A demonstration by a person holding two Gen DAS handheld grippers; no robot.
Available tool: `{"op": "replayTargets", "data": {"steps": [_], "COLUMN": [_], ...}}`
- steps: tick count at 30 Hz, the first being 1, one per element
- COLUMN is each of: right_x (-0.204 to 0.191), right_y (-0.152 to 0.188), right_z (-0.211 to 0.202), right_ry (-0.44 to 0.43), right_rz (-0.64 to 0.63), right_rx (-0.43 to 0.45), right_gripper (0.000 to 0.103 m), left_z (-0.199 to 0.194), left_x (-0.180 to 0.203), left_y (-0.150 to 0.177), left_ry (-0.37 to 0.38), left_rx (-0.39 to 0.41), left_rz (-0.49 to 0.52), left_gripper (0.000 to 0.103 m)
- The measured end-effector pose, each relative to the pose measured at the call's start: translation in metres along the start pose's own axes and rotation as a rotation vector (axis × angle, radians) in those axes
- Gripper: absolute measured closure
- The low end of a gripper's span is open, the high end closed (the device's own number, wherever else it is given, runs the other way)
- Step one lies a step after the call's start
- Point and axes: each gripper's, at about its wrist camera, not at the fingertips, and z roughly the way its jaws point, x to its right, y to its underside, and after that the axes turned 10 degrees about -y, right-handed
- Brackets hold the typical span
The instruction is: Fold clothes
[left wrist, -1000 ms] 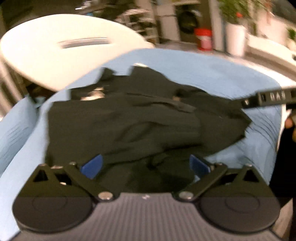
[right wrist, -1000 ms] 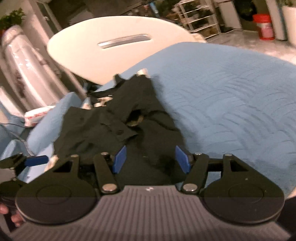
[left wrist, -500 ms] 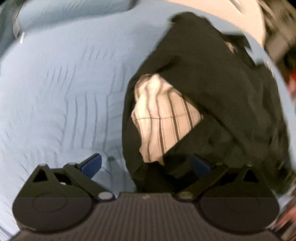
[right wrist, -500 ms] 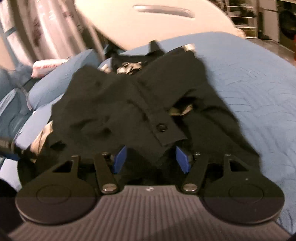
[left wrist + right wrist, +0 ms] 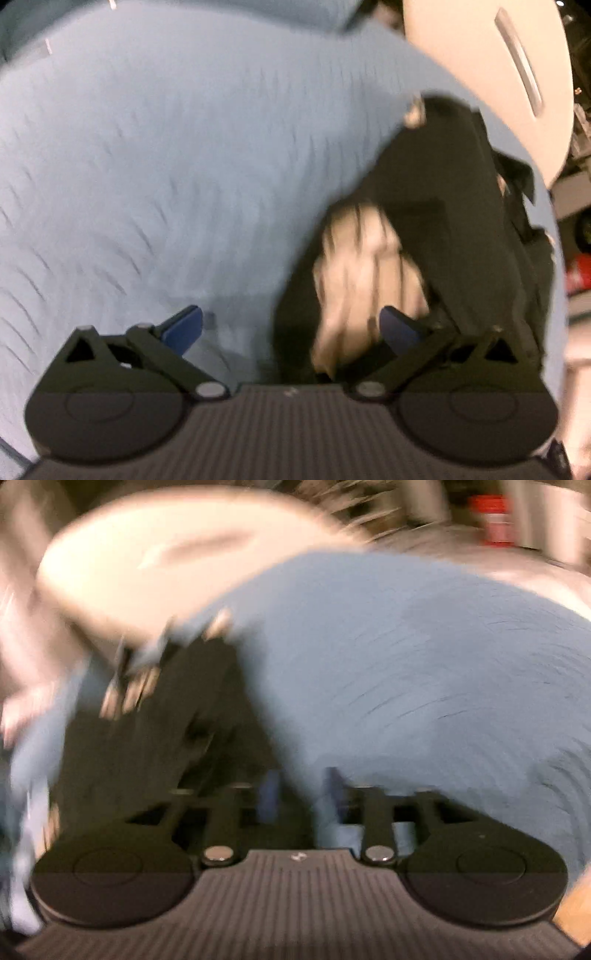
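Bare blue bedcover (image 5: pixel 424 672) lies open to the right; the black garment (image 5: pixel 443 206) heaps leftward

It looked like a lived-in home interior, though blur hid most of the room. A bed with a light blue quilted cover (image 5: pixel 184 166) carried a black garment (image 5: pixel 443 192), a rounded white board (image 5: pixel 480 62) stood just beyond it, and a red container (image 5: pixel 493 520) sat in the cluttered background.

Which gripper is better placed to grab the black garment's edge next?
Left, probably. The left gripper is open with the black garment and its striped lining between its fingers. The right gripper, jaws opening, faces mostly blue cover.
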Motion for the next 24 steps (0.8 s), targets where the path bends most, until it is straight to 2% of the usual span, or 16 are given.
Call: {"op": "replayTargets", "data": {"steps": [1,2,3,6,8,9,10,11,12,13,14,15,17,22,23,24], "right_x": [0.006,0.012,0.014,0.0,-0.011,-0.013,-0.016,-0.018,-0.018,-0.018,-0.018,-0.018,-0.022,-0.043,-0.047,-0.05], "right_y": [0.001,0.003,0.006,0.02,0.029,0.033,0.037,0.04,0.041,0.042,0.043,0.043,0.04,0.043,0.045,0.047], "right_z": [-0.002,-0.001,0.005,0.012,0.016,0.017,0.018,0.019,0.016,0.014,0.011,0.009,-0.008,-0.035,-0.035,-0.031], "right_ry": [0.007,0.002,-0.021,-0.063,-0.112,-0.159,-0.206,-0.24,-0.25,-0.259,-0.269,-0.278,-0.298,-0.279,-0.27,-0.264], "right_rz": [0.045,0.092,0.123,0.076,0.047,0.049,0.051,0.055,0.063,0.071,0.079,0.087,0.078,-0.061,-0.089,-0.098], "right_rx": [0.003,-0.02,-0.076,-0.11,-0.138,-0.162,-0.187,-0.204,-0.207,-0.209,-0.211,-0.214,-0.184,-0.185,-0.194,-0.203], "right_gripper": [0.017,0.017,0.017,0.013,0.014,0.02,0.032,0.067,0.088,0.088,0.09,0.091,0.092,0.092,0.092,0.092], "left_z": [0.003,0.003,0.002,0.003,0.003,0.003,0.004,0.003,0.002,0.0,-0.001,-0.004,-0.01,-0.035,-0.044,-0.055], "left_x": [0.0,0.005,0.01,0.019,0.029,0.034,0.035,0.036,0.037,0.038,0.039,0.039,0.037,0.038,0.049,0.077], "left_y": [0.005,0.008,0.01,0.021,0.029,0.032,0.036,0.039,0.041,0.043,0.045,0.047,0.05,0.058,0.062,0.074], "left_ry": [-0.005,-0.025,-0.027,-0.029,-0.051,-0.046,-0.041,-0.024,0.01,0.049,0.089,0.108,0.117,0.085,0.065,0.068], "left_rx": [-0.009,0.019,0.044,0.091,0.12,0.117,0.115,0.114,0.11,0.105,0.1,0.099,0.14,0.347,0.402,0.481], "left_rz": [-0.015,-0.013,-0.021,-0.087,-0.054,-0.033,-0.019,0.005,0.029,0.051,0.074,0.078,0.068,0.096,0.157,0.276], "left_gripper": [0.0,0.0,0.0,0.0,0.0,0.001,0.001,0.006,0.026,0.042,0.073,0.084,0.095,0.097,0.097,0.098]}}
